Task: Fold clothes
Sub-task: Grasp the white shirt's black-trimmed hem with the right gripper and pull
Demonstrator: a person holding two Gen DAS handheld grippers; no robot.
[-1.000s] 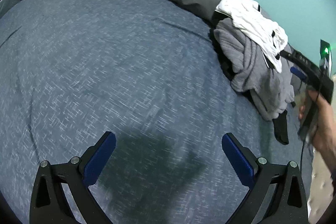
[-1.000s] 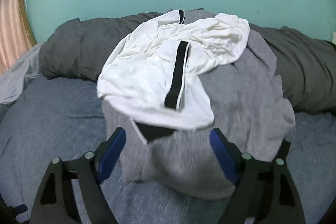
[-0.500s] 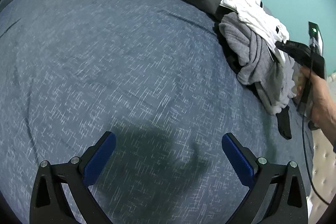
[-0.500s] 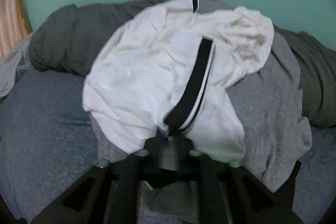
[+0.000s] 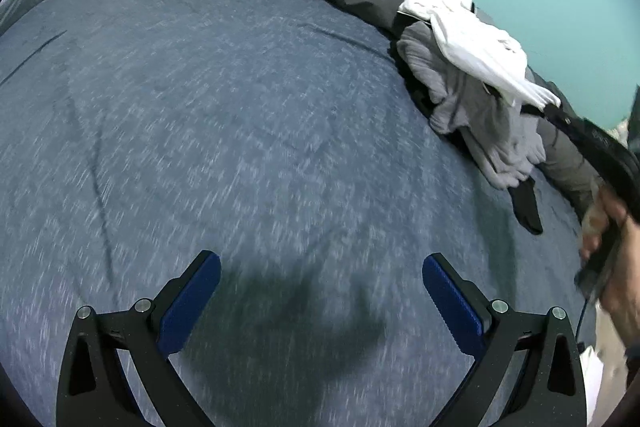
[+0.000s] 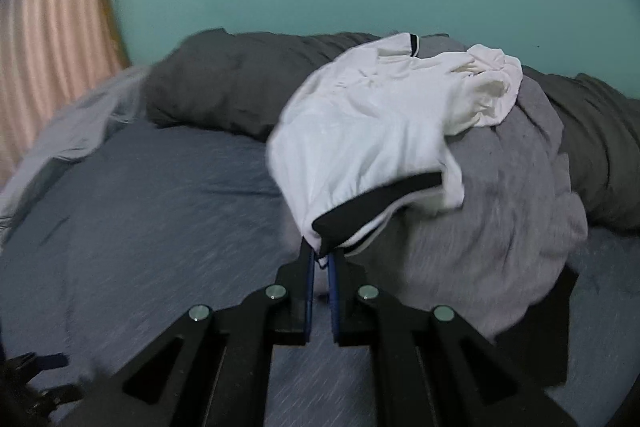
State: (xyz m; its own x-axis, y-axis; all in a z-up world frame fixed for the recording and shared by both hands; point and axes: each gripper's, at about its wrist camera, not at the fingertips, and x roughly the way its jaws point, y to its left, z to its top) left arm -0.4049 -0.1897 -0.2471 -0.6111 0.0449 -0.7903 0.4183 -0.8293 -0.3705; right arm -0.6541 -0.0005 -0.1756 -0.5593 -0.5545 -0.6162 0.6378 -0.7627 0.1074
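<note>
Right gripper (image 6: 320, 259): clenched on the shirt's (image 6: 372, 123) black-trimmed hem, to lift it off the pile (image 6: 500, 211).
Left gripper (image 5: 320, 291): released, empty, waiting over bare bed (image 5: 200, 107).

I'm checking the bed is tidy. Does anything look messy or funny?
Yes. The clothes sit in a crumpled heap at the bed's far edge: a white garment lies bunched on a gray one, and the right gripper is pinching its black-trimmed edge, stretching it out. The left gripper is open over bare bedspread.

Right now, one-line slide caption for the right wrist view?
Right gripper shut on the black-trimmed edge of the white shirt, lifting it off the grey garment on the blue bed.
</note>
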